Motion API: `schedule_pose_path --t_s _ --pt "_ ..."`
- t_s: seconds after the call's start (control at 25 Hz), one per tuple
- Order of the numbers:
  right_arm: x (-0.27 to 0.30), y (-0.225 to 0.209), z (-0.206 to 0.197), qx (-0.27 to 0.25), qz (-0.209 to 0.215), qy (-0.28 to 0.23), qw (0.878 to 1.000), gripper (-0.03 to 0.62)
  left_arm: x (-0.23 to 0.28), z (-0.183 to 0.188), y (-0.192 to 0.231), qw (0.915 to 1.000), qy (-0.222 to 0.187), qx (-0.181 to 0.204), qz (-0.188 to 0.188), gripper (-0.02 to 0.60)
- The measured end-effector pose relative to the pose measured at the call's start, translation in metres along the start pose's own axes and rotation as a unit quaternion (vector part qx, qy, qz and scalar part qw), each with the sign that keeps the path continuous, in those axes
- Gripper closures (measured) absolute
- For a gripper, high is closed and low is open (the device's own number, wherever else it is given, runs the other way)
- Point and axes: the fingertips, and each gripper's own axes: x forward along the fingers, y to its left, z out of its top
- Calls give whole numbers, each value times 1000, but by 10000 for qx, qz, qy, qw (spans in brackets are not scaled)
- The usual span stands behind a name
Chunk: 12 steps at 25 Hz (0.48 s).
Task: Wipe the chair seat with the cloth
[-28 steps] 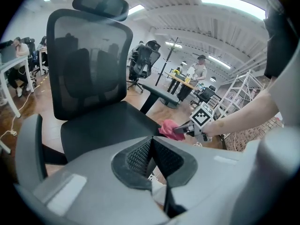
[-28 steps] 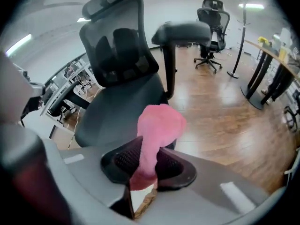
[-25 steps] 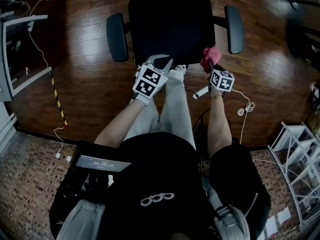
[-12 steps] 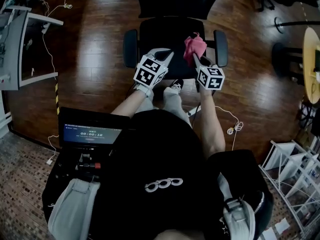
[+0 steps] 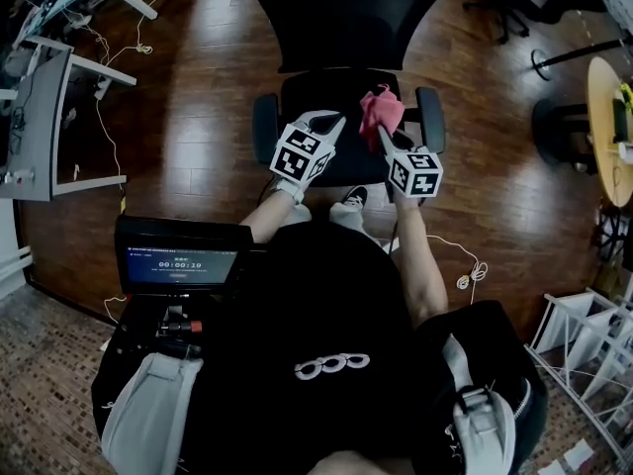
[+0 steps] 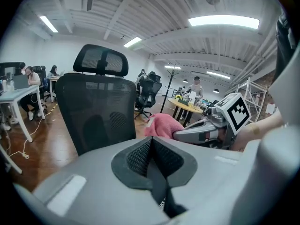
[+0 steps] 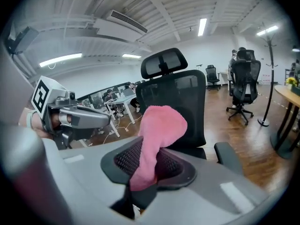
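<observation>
Wood floor (image 5: 198, 137) all round, black mesh chair (image 5: 346, 13) in front of the person, backrest far side, seat (image 5: 331, 92) facing them between the two armrests. Both grippers are over the seat's near edge. Left gripper (image 5: 326, 122) is on the left half, jaws pressed together with nothing between them in the left gripper view (image 6: 152, 163), so it is idle. Right gripper (image 5: 386, 137) is on the right half, clamped on the pink cloth (image 5: 380, 112). Right gripper view shows the cloth (image 7: 157, 130) pinched at its lower end between the pads, the rest standing up and forward past the tips, long axis roughly along the jaws, top end flopped over. Cloth shows against the backrest there, the seat lower in that view, so it looks held above the seat, not on it; contact can't be confirmed from the head view. Key relation: seat lies below and ahead of the right gripper, the free end of the cloth points toward the backrest. Right gripper is the one to wipe; probably needs to tip down so the cloth meets the seat. Wiping looks not yet begun.
</observation>
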Motion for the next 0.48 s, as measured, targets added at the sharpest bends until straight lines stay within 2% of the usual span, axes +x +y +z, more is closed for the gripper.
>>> schedule_pose_path --t_s 0.48 --pt "4 3 22 -68 122 -148 9998 514 6 5 3 10000 -42 -41 43 589"
